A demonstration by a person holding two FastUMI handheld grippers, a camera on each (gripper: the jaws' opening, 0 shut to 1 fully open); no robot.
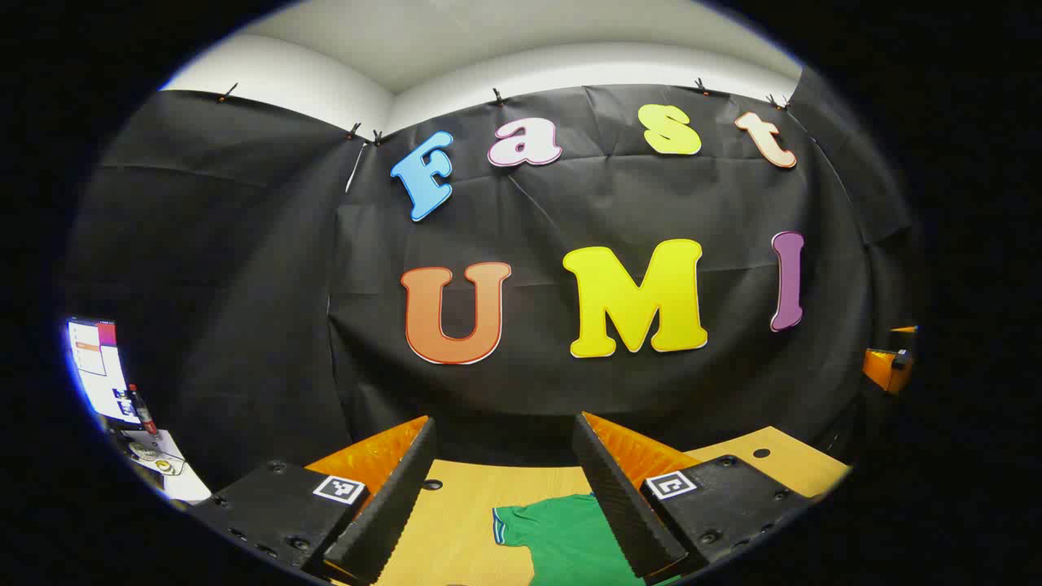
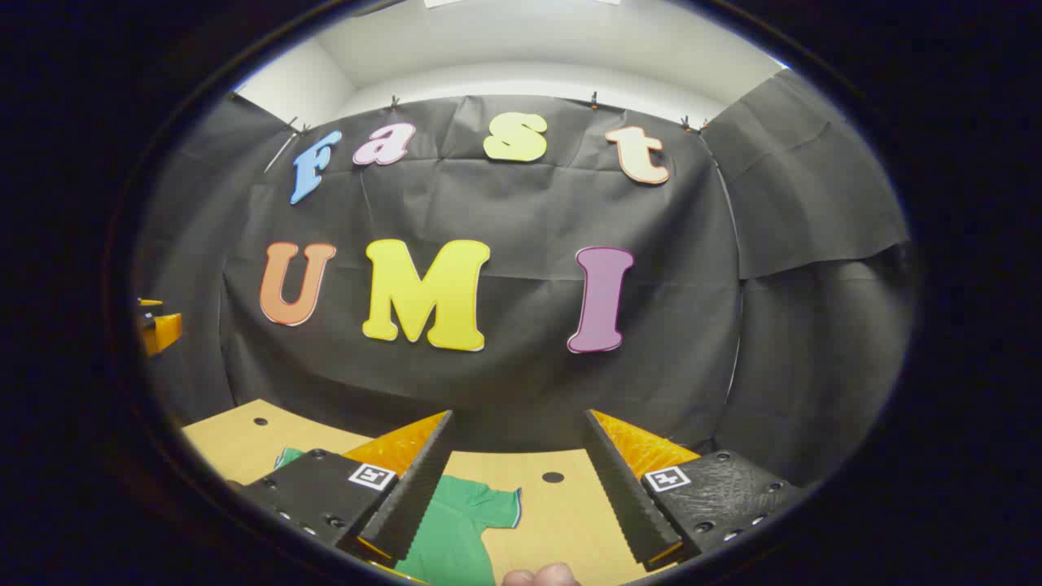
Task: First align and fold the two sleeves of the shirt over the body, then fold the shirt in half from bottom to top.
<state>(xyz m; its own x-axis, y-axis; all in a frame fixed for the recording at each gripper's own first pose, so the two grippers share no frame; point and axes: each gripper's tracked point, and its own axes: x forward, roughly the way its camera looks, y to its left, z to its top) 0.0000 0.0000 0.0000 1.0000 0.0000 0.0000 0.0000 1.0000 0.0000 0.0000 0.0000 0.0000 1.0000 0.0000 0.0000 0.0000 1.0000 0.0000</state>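
Green shirt (image 1: 570,541) flat, sleeves spread

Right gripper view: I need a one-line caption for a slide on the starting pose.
Right gripper held open above the wooden table, green shirt lying flat with one sleeve spread.

Green shirt (image 1: 570,537), striped sleeve cuff; tan wood table (image 1: 464,513).

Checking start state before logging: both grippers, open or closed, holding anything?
Left gripper: open, holding nothing, above the green shirt.
Right gripper: open, holding nothing, above the table.
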